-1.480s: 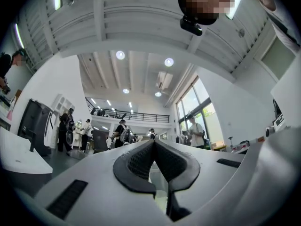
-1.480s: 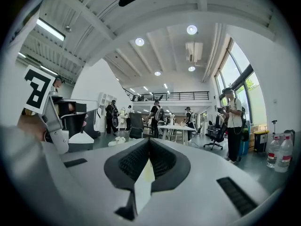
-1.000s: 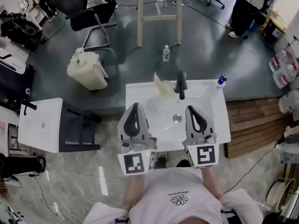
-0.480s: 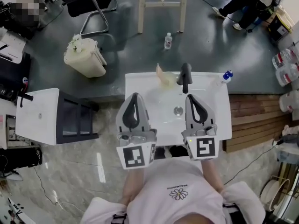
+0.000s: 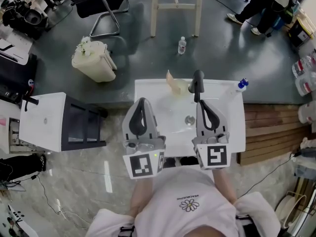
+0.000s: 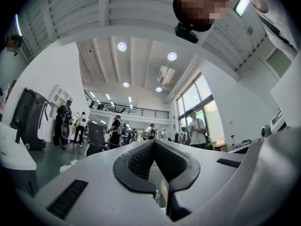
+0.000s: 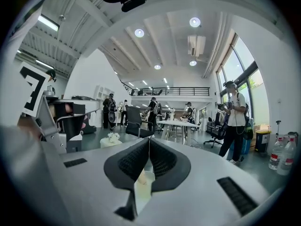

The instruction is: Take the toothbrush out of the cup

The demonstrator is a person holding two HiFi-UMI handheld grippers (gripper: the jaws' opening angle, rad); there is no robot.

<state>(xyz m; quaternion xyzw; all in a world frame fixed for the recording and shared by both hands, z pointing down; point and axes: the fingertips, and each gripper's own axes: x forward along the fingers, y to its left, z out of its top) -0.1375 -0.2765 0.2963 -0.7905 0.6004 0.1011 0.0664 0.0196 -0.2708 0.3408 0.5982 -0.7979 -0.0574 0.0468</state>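
Note:
A translucent cup (image 5: 178,87) with a pale toothbrush (image 5: 170,78) leaning out of it stands at the back of the white sink (image 5: 232,132), just left of the black faucet (image 5: 197,87). My left gripper (image 5: 141,101) and my right gripper (image 5: 203,102) hover side by side over the sink's front half, short of the cup. Each is shut with nothing between its pads. In the right gripper view the pads (image 7: 149,147) meet, and the cup (image 7: 143,182) shows below them. In the left gripper view the pads (image 6: 154,147) also touch.
A blue-capped bottle (image 5: 241,85) stands at the sink's back right corner, and the drain (image 5: 190,120) lies between the grippers. A white cabinet (image 5: 44,122) stands to the left. Beyond the sink are a white bin (image 5: 94,60), a floor bottle (image 5: 182,45) and a chair (image 5: 101,9).
The head view has shifted a little. Both grippers stay shut and side by side over the sink, having edged slightly toward the faucet.

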